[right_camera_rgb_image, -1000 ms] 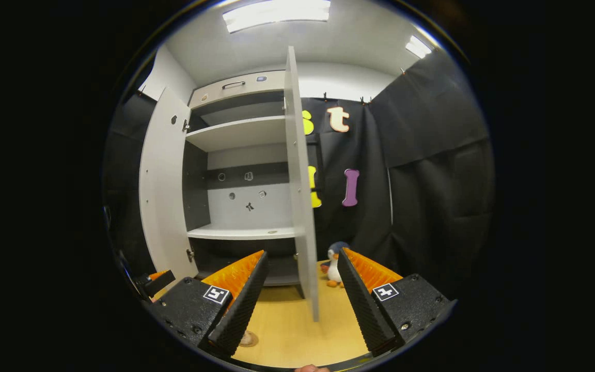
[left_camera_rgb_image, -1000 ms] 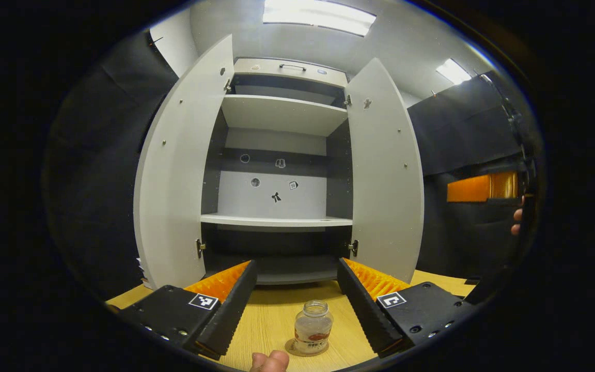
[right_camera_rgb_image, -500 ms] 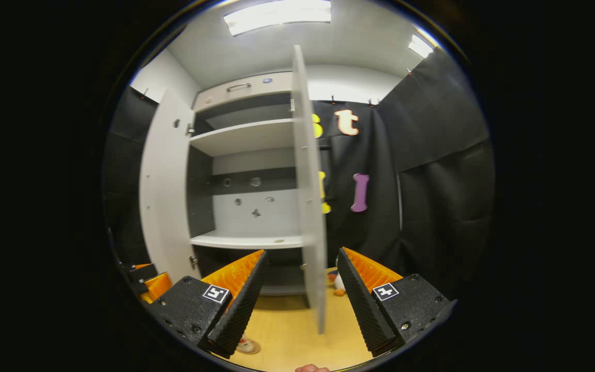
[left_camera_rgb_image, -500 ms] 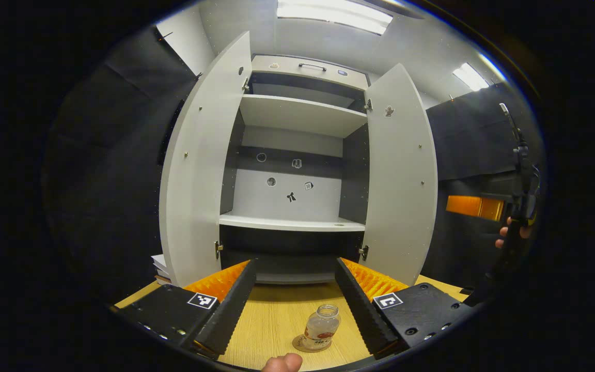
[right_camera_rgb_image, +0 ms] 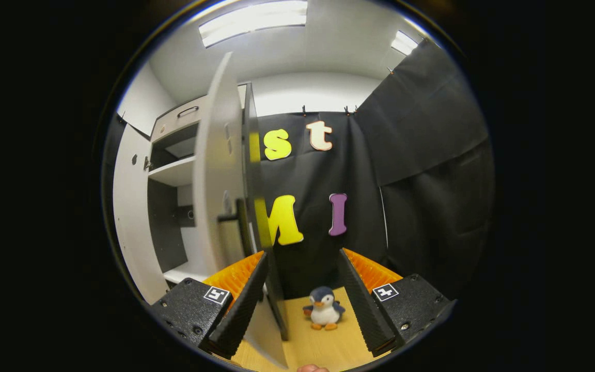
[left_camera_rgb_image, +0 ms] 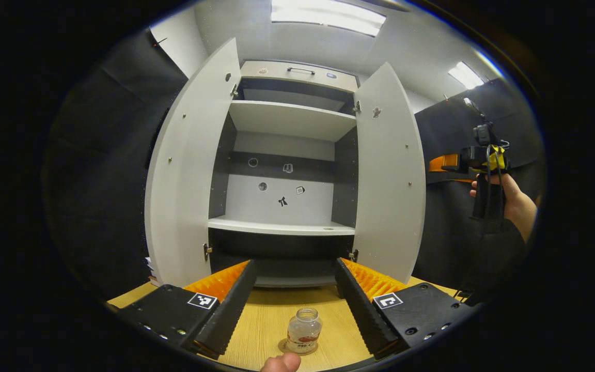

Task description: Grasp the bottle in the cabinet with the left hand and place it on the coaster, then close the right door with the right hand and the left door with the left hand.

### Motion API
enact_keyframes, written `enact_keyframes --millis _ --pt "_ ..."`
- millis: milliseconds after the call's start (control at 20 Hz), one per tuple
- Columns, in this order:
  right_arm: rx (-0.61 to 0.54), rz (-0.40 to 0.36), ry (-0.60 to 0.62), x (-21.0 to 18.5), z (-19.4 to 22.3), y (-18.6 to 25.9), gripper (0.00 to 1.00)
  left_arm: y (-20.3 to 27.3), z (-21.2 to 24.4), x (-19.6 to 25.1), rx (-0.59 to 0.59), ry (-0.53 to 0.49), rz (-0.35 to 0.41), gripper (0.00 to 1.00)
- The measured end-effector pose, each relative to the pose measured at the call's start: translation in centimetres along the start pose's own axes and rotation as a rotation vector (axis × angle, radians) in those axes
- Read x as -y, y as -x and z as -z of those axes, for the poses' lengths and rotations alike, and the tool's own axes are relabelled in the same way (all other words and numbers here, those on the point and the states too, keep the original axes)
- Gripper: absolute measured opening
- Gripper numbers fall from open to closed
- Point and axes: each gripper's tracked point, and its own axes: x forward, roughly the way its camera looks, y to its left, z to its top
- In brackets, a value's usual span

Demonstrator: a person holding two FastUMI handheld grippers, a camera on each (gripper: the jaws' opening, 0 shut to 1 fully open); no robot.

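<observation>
Wooden table before the cabinet: bottle parked on its coaster. Both grippers gaping, empty. Right door could get clipped edge-on and bounce back.

One bottle stood on one coaster, between and just ahead of the left gripper's fingers. One cabinet lay farther ahead, with two doors: a left door and a right door, both open. Inside were two pale shelves, and five small stickers marked the back panel. One toy penguin sat between the right gripper's fingers. Two ceiling lights shone above.
</observation>
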Motion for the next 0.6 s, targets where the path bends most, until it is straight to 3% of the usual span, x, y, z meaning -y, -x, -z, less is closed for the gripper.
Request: enact_keyframes --millis 350,600 --pt "0.004 -0.022 0.059 -1.6 -0.3 -1.1 0.82 -0.1 0.3 -0.4 0.009 -0.053 -0.034 0.94" --pt "0.051 0.069 0.202 -2.1 -1.1 -0.4 0.81 0.3 0.7 -1.8 -0.002 -0.04 -0.031 0.94"
